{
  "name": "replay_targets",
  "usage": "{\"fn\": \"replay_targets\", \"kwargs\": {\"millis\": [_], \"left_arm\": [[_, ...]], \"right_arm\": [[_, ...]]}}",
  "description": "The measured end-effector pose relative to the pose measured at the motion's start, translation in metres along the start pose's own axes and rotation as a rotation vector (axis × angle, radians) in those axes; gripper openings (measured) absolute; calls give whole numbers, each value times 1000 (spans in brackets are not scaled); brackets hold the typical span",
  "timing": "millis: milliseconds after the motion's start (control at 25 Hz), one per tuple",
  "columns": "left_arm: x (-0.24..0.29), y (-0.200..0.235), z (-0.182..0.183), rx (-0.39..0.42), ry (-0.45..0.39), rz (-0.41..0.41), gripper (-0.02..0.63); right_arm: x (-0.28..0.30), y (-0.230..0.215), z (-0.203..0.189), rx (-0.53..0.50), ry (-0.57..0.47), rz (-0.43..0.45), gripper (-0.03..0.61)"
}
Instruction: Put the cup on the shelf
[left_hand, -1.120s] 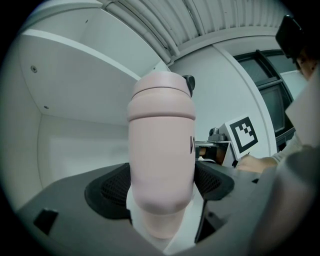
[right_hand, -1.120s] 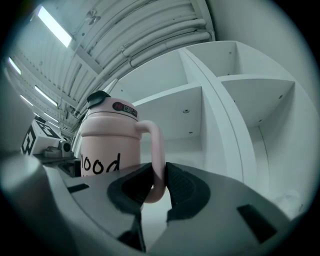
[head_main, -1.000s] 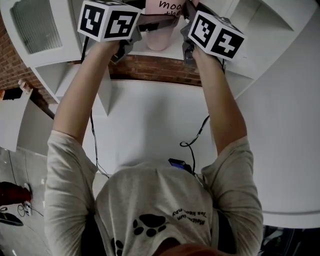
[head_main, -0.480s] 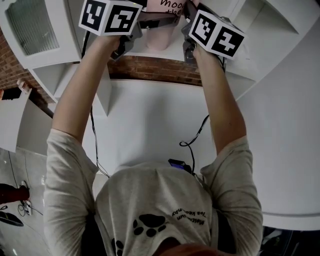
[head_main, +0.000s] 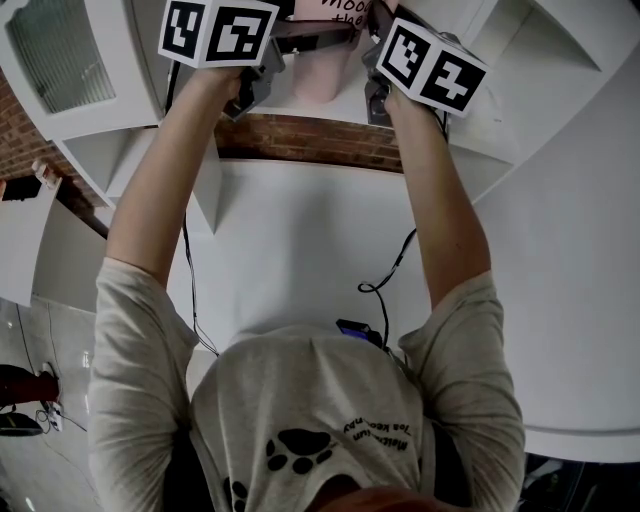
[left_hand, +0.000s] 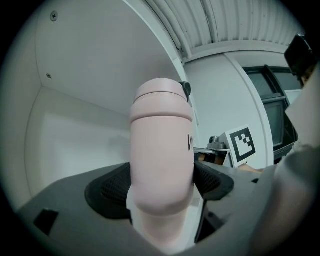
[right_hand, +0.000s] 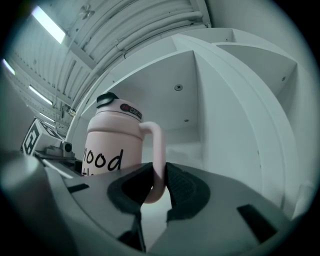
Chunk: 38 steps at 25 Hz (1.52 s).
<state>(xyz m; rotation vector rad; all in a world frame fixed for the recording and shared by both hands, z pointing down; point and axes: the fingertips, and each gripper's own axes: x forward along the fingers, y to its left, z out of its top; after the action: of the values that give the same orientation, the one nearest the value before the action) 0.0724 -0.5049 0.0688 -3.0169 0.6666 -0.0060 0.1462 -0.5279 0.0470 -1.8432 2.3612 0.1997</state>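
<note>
Cup (head_main: 322, 75) slightly higher, inside white shelf compartment (right_hand: 225, 110)

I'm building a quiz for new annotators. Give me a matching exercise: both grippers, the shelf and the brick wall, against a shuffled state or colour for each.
1. left gripper
2. right gripper
3. shelf
4. brick wall

A. white
B. shut on the handle of the cup
C. red-brown
D. shut on the cup's body

Pairs: 1-D, 2-B, 3-A, 4-C
</note>
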Motion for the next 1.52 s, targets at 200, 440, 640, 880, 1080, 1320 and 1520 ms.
{"fn": "replay_targets", "kwargs": {"millis": [200,440,640,880,1080,1320,1520], "left_arm": [[1,4,-1,-27,-13,-7,403],[0,5,0,-35,-21,-3,403],[0,4,1,-32,-17,1,402],[0,5,0,-34,-13,-1,402],[4,3,0,-33,-24,-25,400],[0,5,0,-28,-7,13,399],[1,8,2,-37,-25,16,400]], "right_arm": [[3,-1,-2,0,0,-8,81],[4,-1,-1,2,-5,-12,83],[2,0,-2,-1,-8,-13,83],[-4,3,-3,-27,-15,-14,84],[-14,4,-1,-32,-44,-52,101],[-37,14,9,-12,-98,-43,133],[-47,10,1,6,-81,-47,133]]}}
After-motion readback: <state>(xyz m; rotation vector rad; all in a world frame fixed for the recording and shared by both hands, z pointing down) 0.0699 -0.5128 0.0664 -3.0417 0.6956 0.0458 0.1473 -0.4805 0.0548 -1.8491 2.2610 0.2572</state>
